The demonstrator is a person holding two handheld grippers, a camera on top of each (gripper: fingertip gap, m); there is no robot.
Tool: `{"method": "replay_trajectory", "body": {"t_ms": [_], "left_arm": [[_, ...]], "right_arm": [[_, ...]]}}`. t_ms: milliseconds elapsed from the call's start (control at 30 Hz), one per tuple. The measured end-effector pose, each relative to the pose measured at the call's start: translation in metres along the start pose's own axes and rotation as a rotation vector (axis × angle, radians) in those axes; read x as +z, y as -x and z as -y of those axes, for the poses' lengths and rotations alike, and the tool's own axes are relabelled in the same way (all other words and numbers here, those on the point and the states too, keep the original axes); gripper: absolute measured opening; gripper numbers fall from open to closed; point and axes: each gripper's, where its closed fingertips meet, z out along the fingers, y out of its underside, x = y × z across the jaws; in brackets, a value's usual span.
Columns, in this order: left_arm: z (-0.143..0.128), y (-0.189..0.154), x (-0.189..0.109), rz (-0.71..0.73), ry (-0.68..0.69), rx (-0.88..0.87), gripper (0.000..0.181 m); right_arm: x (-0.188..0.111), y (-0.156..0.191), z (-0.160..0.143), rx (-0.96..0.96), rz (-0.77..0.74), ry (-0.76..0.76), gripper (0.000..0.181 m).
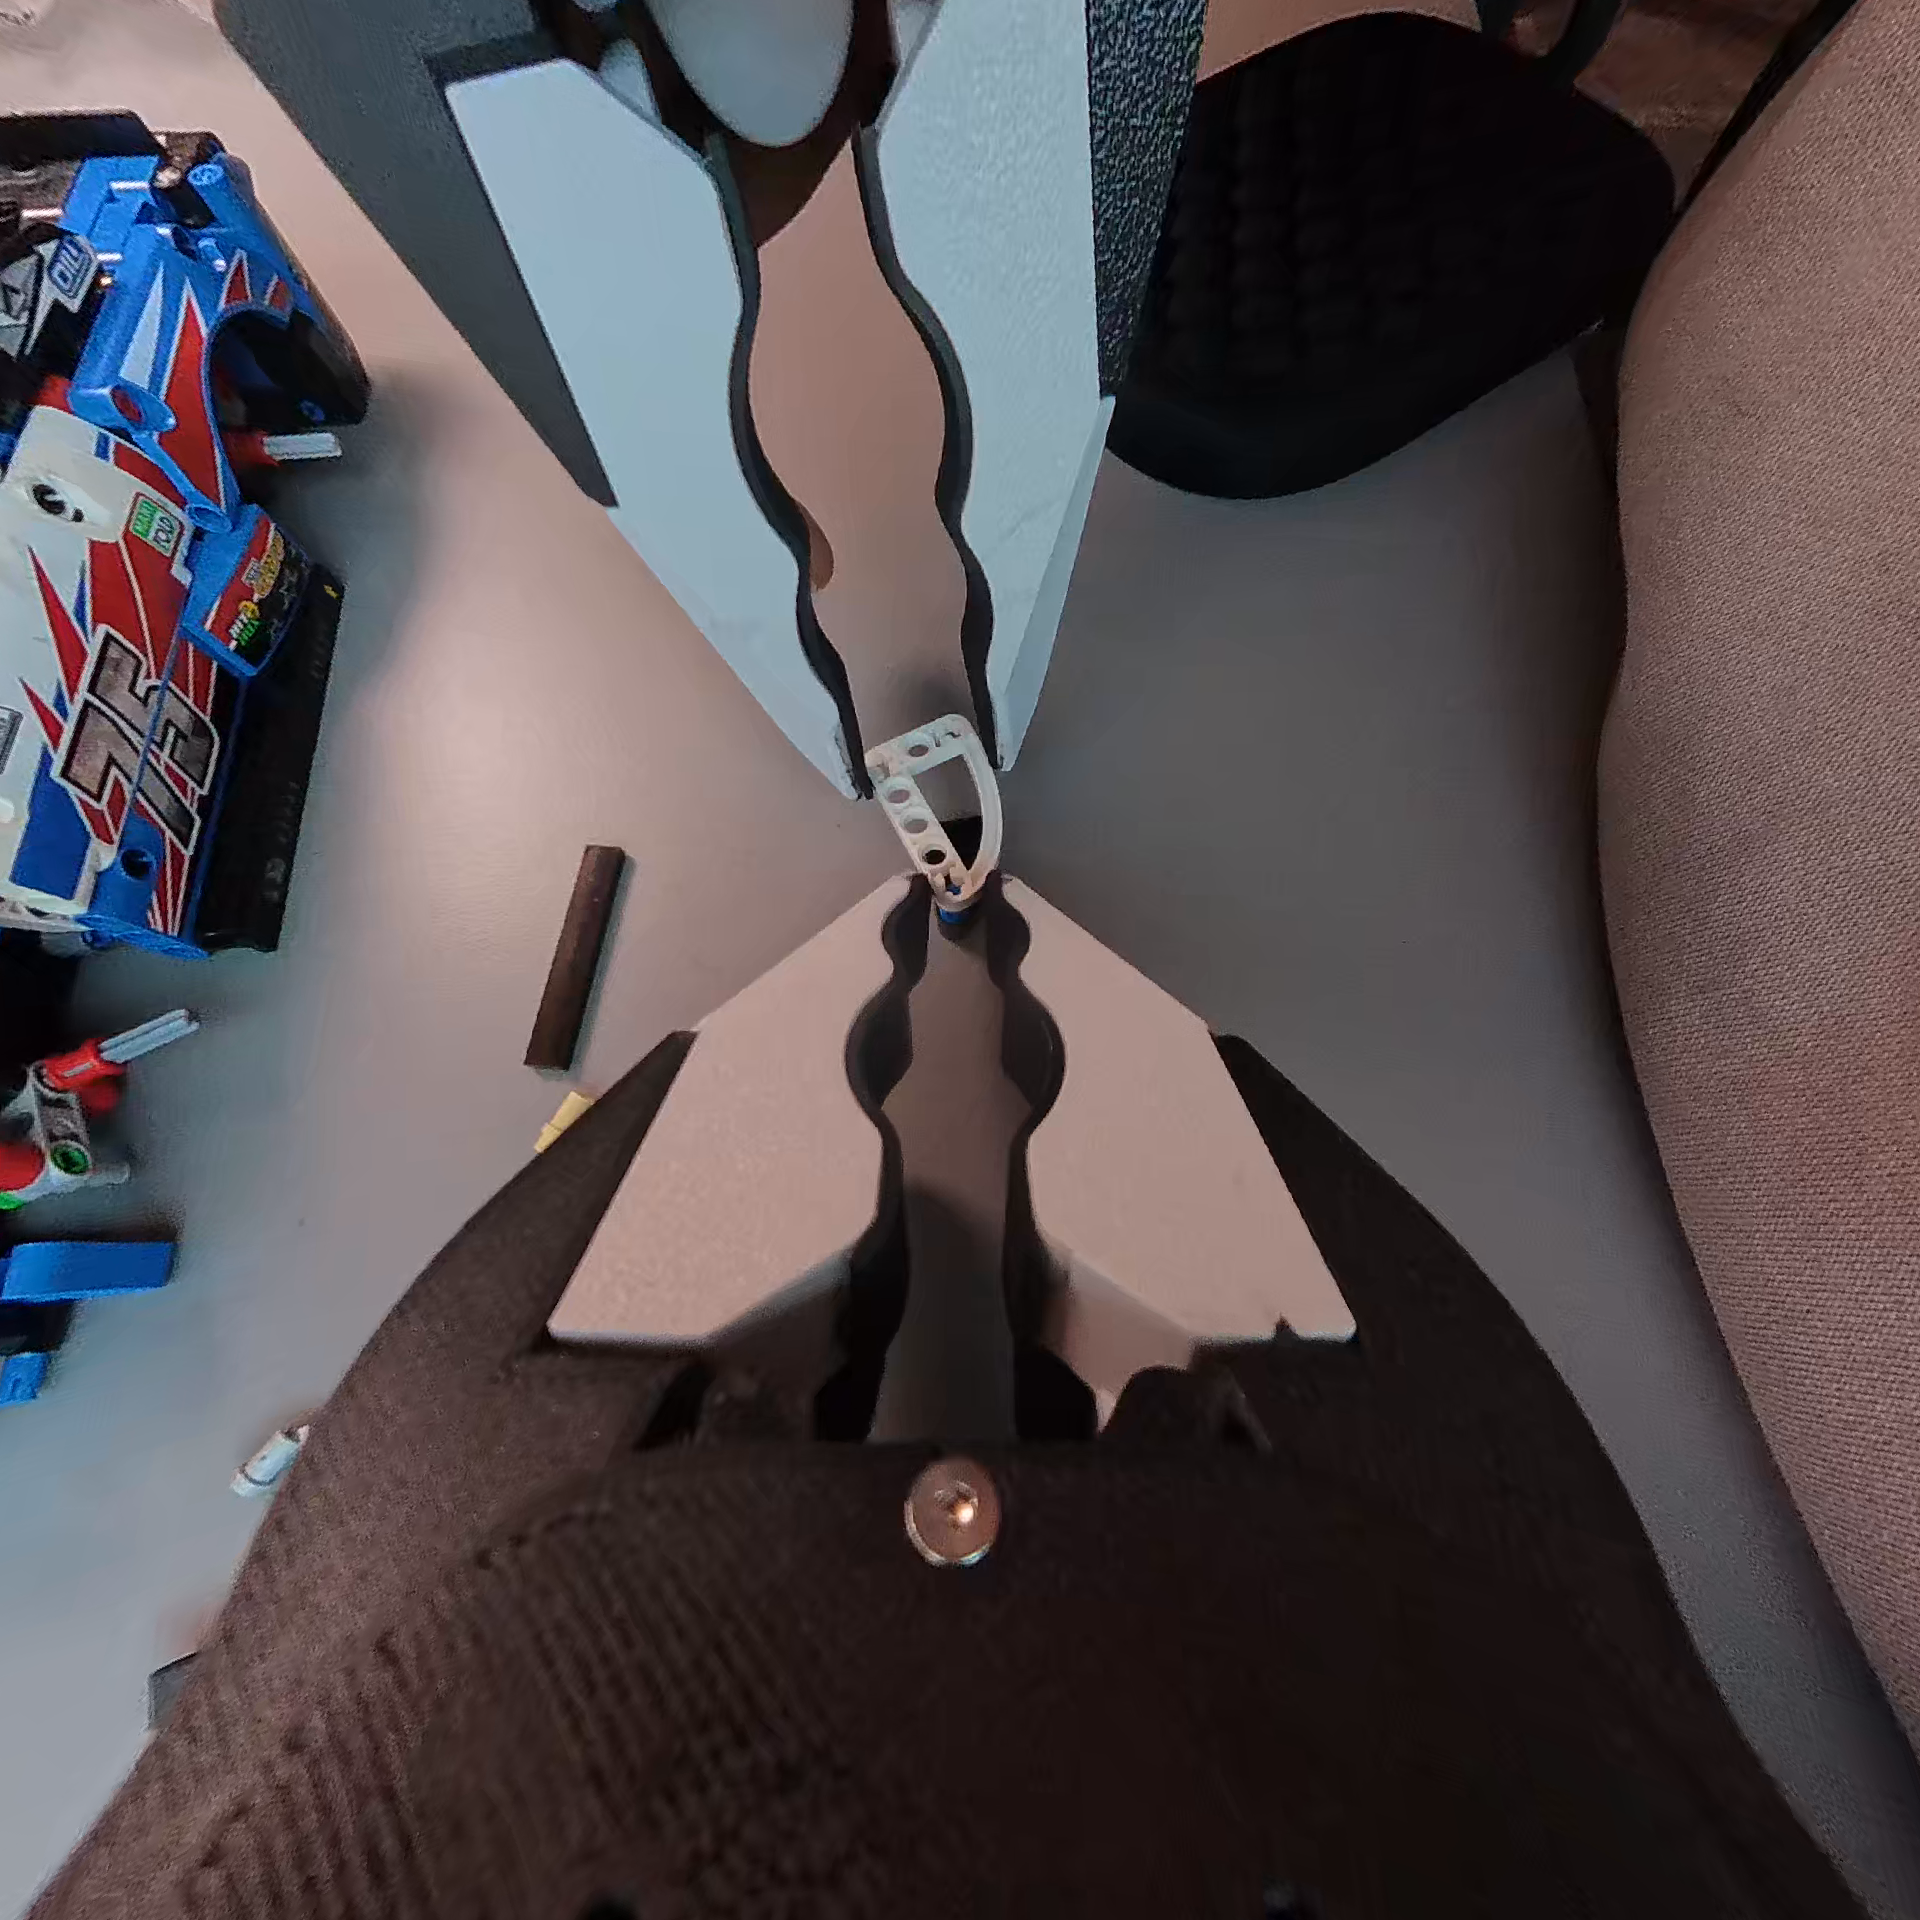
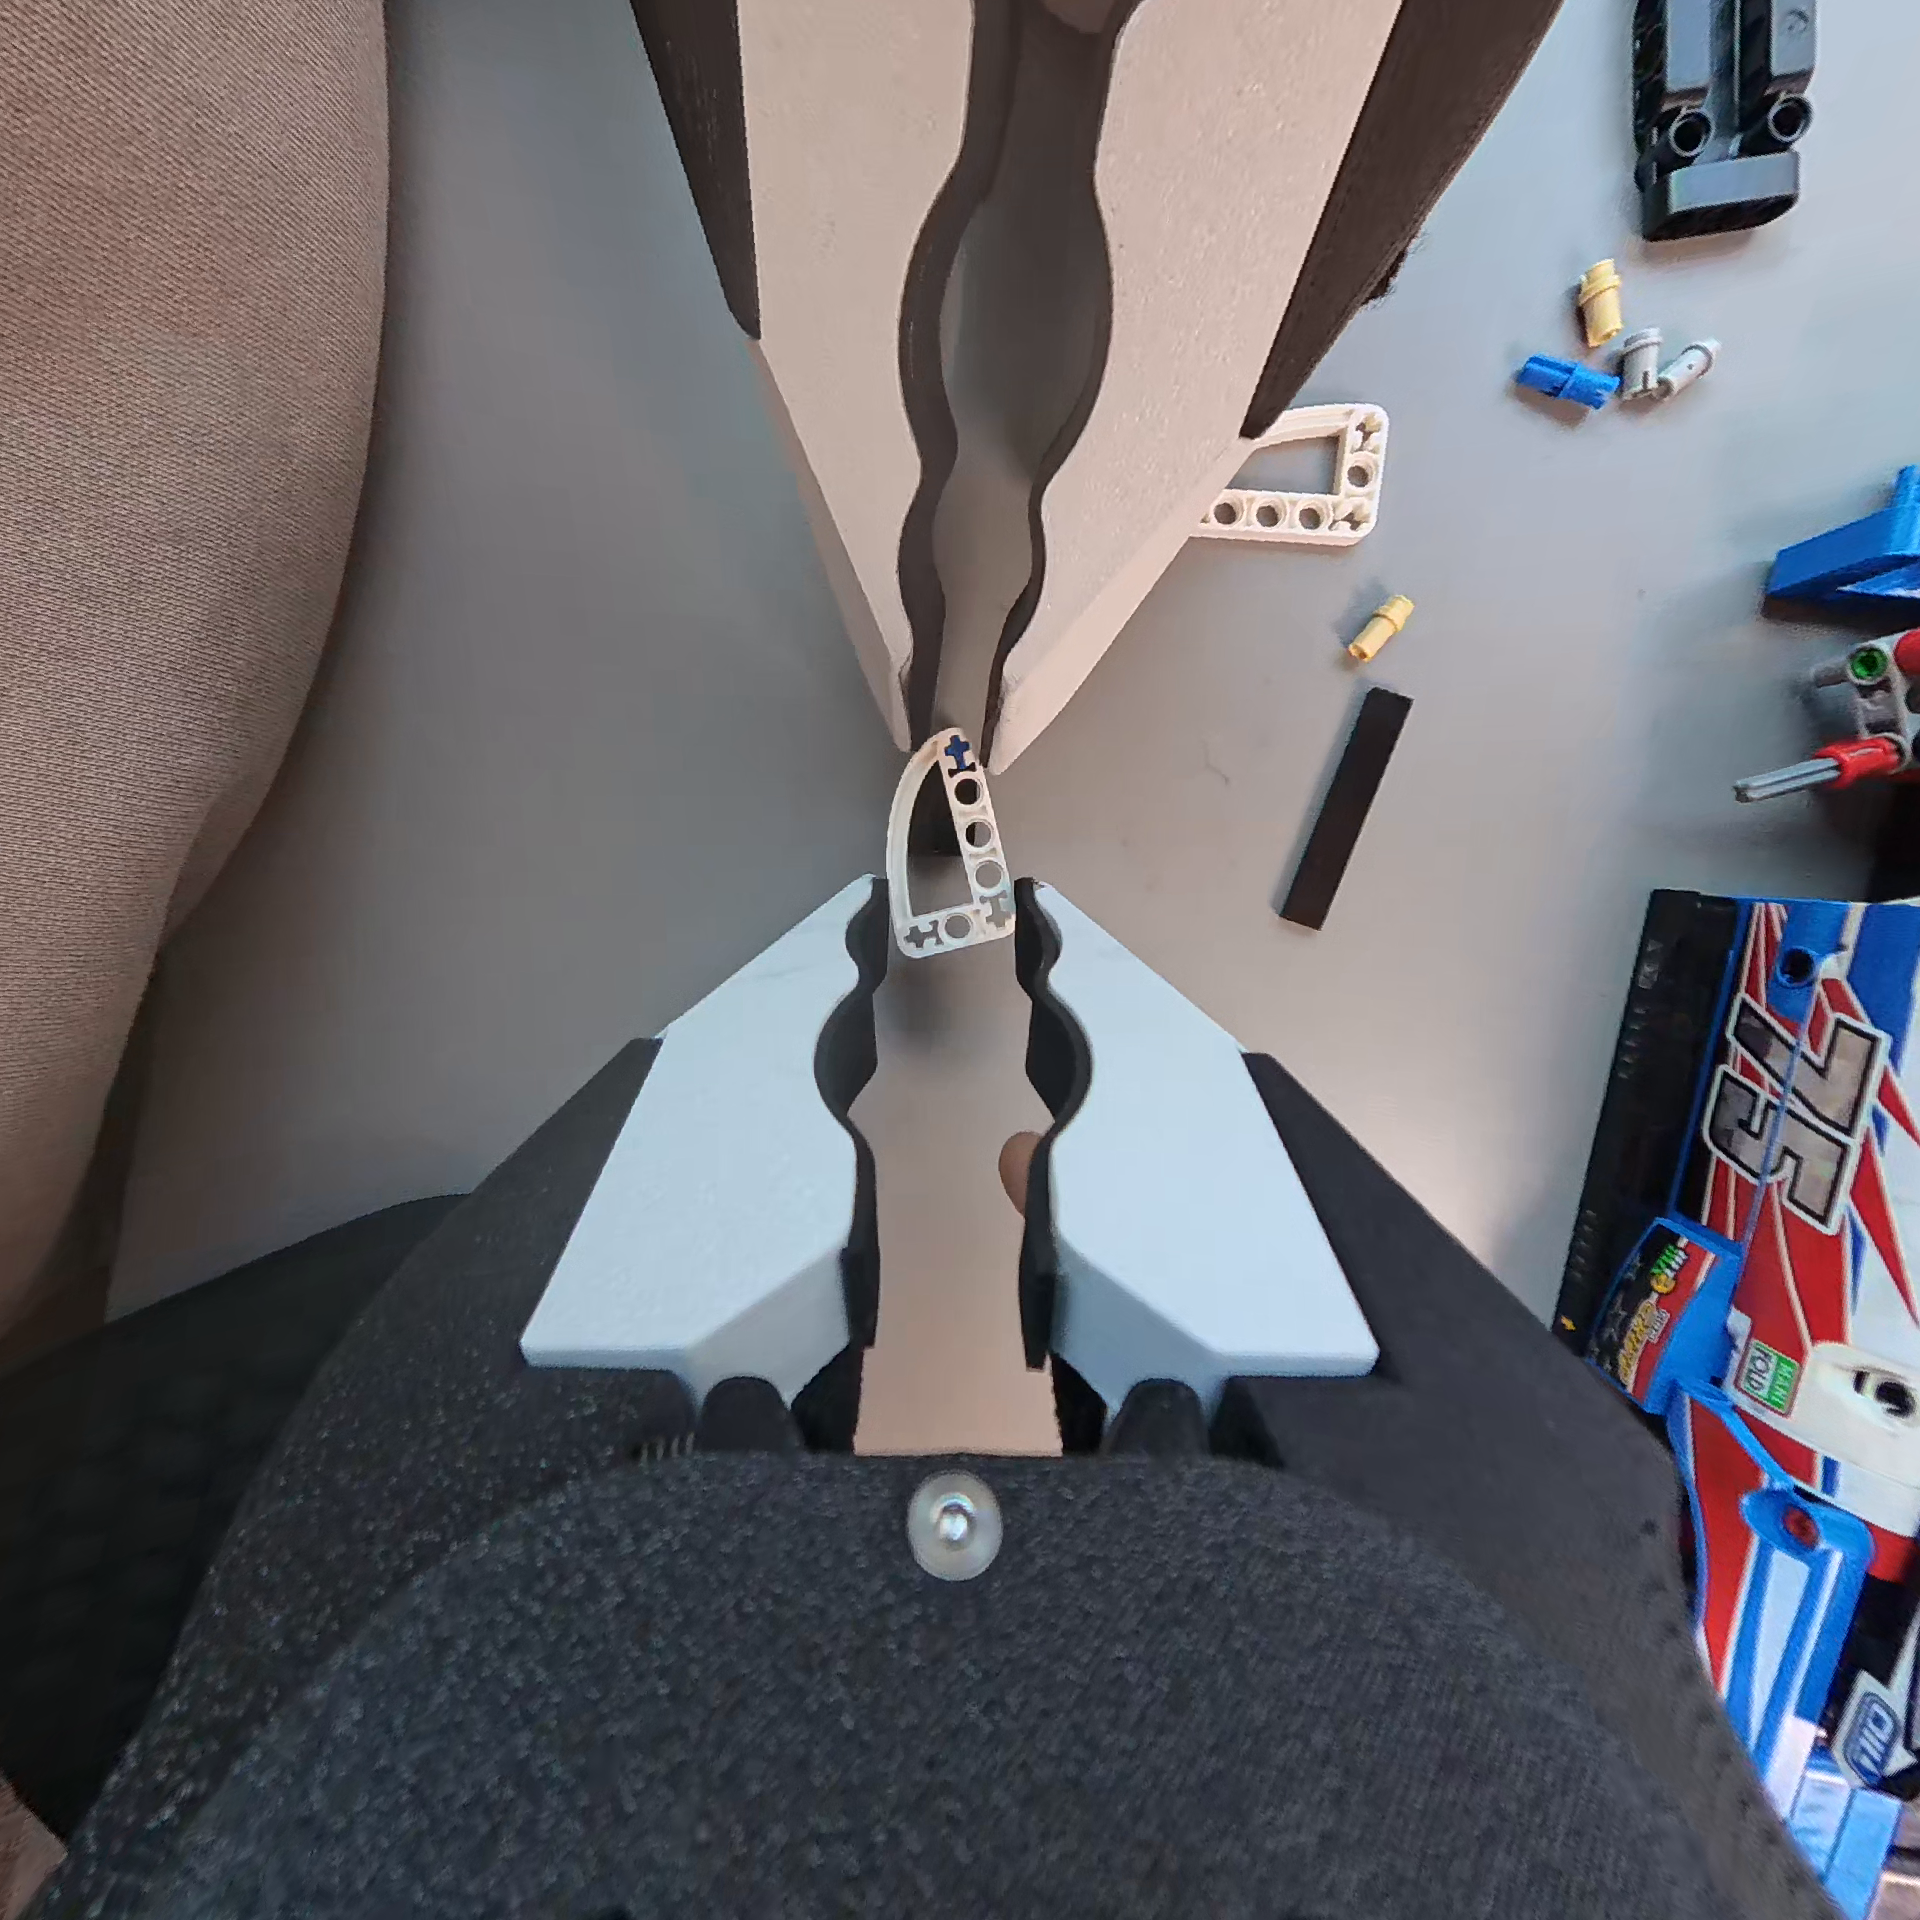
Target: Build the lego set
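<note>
Claws meet tip to tip above the worktop (image 2: 582, 623): right claw (image 2: 951, 914) clamps the white curved frame piece (image 2: 951, 842) by its short end, steadying it so left claw (image 1: 951, 899), pinched on a blue pin (image 1: 951, 916), can seat it in the far hole.

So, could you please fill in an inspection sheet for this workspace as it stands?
Surface: grey table, bare in the middle.
Job's things: white curved frame piece held between both claws, with a blue pin in its narrow end; blue, red and white car model at the side.
Clutter: second white frame, black strip, yellow pins, blue pin and grey pins, dark block.
Grippers: left claw shut on the pin; right claw shut on the frame's wide end.
Cables: nothing seen.
Surroundings: brown upholstery beside the table.
</note>
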Motion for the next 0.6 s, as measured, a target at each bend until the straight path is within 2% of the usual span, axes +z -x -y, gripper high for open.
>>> {"method": "replay_trajectory", "body": {"t_ms": [600], "left_arm": [[-0.0043, 0.0002, -0.0007, 0.023, 0.014, 0.027, 0.006]], "right_arm": [[-0.0006, 0.0011, 0.0018, -0.030, -0.019, 0.021, 0.021]]}}
